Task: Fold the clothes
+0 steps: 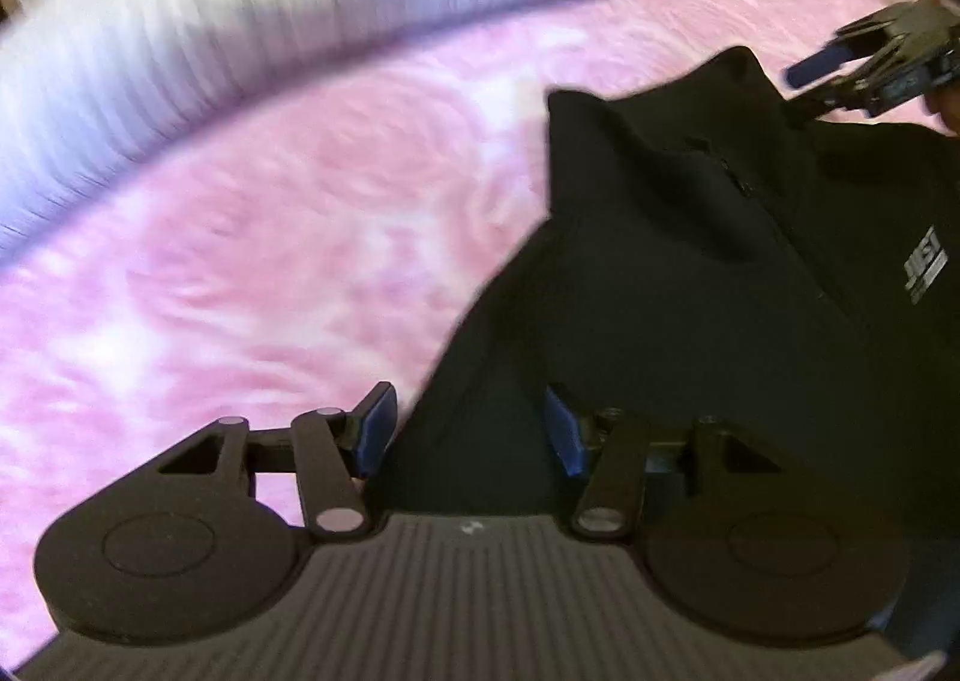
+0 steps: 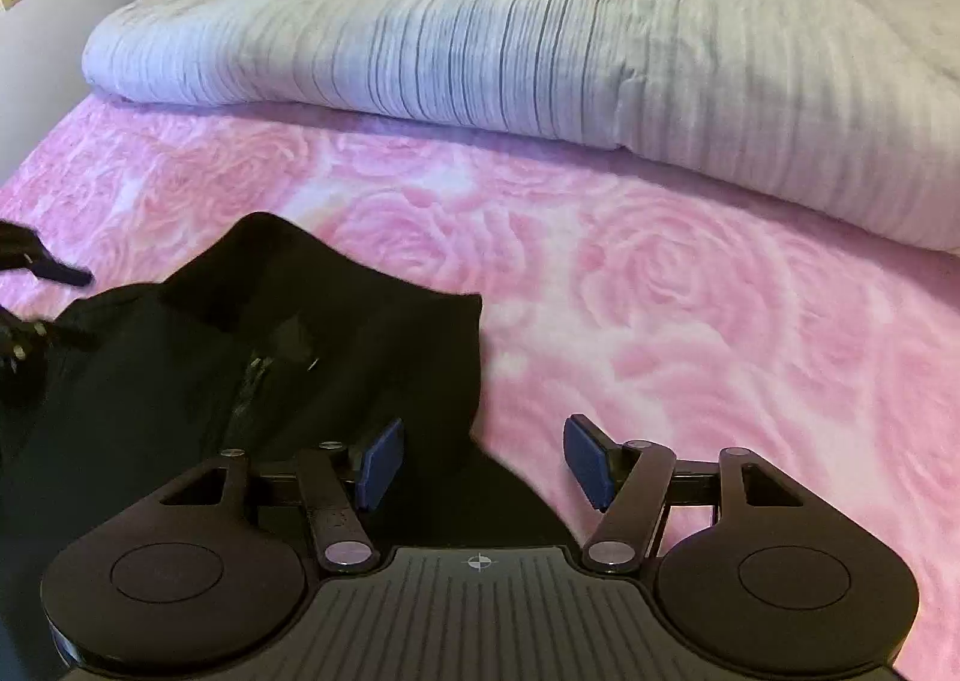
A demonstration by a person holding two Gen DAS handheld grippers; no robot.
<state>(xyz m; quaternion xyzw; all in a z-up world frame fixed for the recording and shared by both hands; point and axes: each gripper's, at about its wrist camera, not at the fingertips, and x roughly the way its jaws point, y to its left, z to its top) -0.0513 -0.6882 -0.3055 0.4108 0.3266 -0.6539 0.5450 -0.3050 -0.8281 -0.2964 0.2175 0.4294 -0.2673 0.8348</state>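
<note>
- Pink rose-patterned bedspread [image 2: 690, 273] covers the bed, a folded white striped duvet [image 2: 480, 33] behind.
- Black zip jacket [image 1: 690, 261] lies on it, collar up.
- Left gripper [image 1: 471, 429] and right gripper [image 2: 483, 462] hover parted, pinching nothing.

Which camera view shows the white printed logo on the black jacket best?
The left wrist view: the white logo is visible on the black jacket near the right edge. The right wrist view shows the jacket's collar and zipper, but no logo.
</note>
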